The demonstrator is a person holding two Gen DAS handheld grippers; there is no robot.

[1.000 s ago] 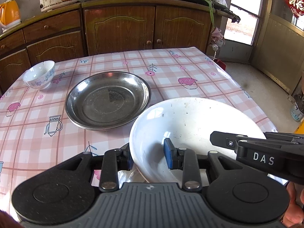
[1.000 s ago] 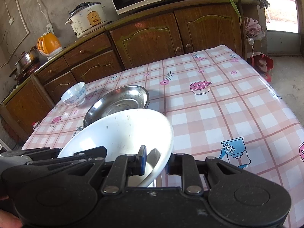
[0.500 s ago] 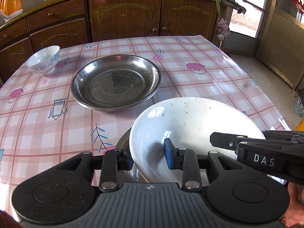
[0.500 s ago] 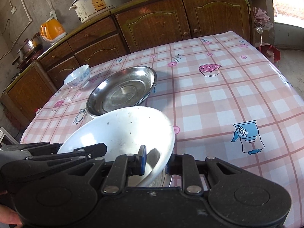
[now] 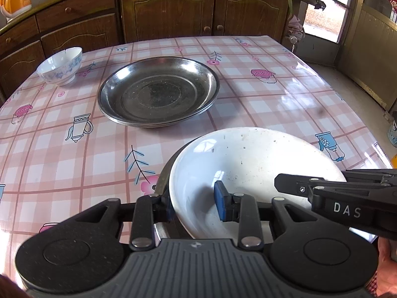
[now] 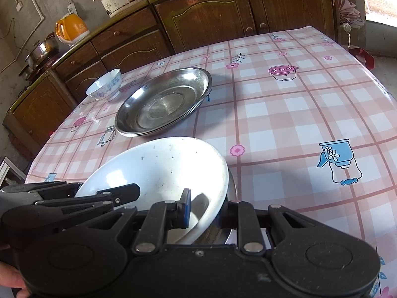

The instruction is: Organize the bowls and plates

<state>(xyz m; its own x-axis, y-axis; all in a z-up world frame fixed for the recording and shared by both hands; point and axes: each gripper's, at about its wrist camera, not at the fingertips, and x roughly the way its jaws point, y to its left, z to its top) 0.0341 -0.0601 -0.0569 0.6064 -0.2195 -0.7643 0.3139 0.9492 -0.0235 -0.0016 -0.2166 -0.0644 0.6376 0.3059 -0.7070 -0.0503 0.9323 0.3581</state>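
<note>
We hold a big white bowl (image 5: pixel 250 168) with both grippers. Our left gripper (image 5: pixel 196 204) is clamped on the bowl's left rim, one pad inside and one outside. Our right gripper (image 6: pixel 207 208) is clamped on its right rim the same way. The bowl is up off the worktop (image 5: pixel 273 99), near our edge of it. Something shiny and metal peeks out just under the bowl, but we cannot tell what it is.

Farther back sits a stack of metal plates (image 5: pixel 158 92). A little blue-flowered bowl (image 5: pixel 60 65) stands beside them, a bit apart.

We think we are carrying the white bowl to its place. Next we need to keep it level, set it down softly, and then let go with both grippers together.
</note>
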